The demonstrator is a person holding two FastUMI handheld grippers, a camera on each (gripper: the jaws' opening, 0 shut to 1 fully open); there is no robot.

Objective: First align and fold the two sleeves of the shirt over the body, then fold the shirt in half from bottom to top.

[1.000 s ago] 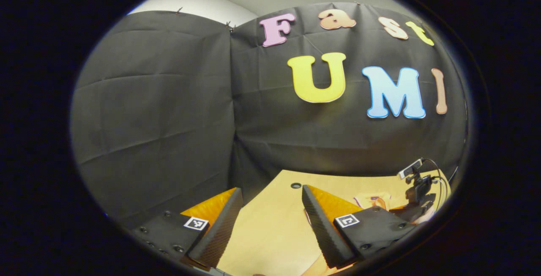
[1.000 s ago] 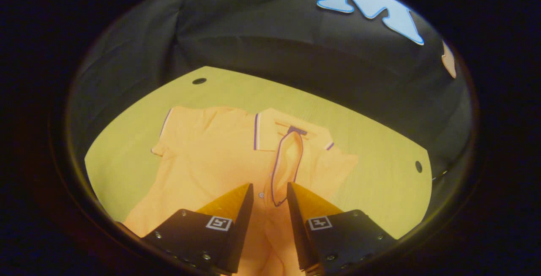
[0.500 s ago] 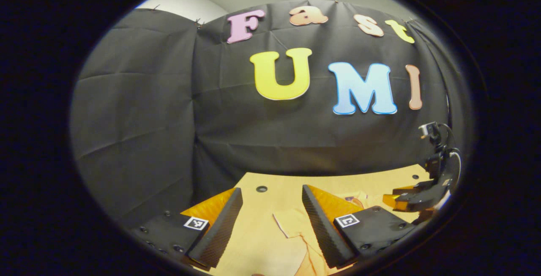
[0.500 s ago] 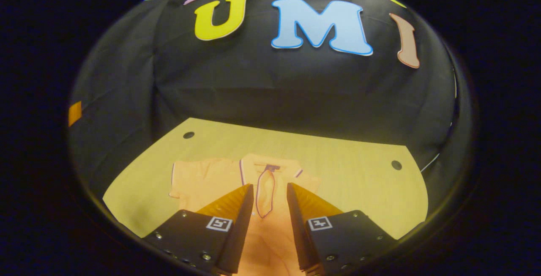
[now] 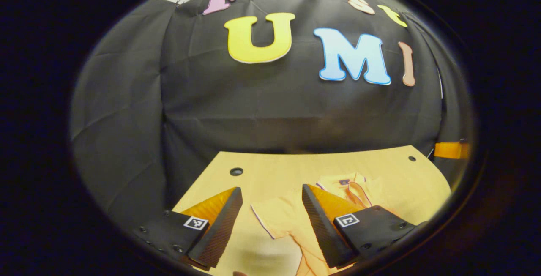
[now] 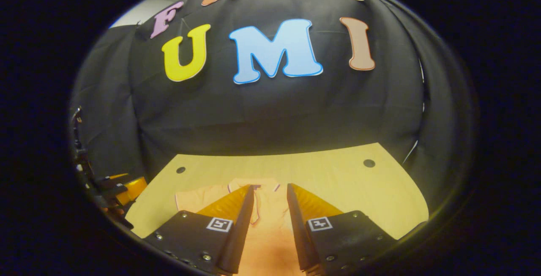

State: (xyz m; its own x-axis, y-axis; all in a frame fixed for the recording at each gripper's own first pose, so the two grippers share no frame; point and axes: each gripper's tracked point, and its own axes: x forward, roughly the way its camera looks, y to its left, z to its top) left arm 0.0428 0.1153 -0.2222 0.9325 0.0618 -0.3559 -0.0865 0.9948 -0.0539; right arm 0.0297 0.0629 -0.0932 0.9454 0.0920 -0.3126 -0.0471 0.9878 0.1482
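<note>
Shirt (image 6: 262,225) lies flat on the pale wooden table (image 6: 338,183), collar toward the far edge, sleeves unfolded, so you're at the start. Your left gripper (image 5: 270,221) hangs spread above the shirt's left sleeve (image 5: 274,217); your right gripper (image 6: 270,221), jaws apart, holds nothing. Next, pinch that soft, thin sleeve's hem.
</note>
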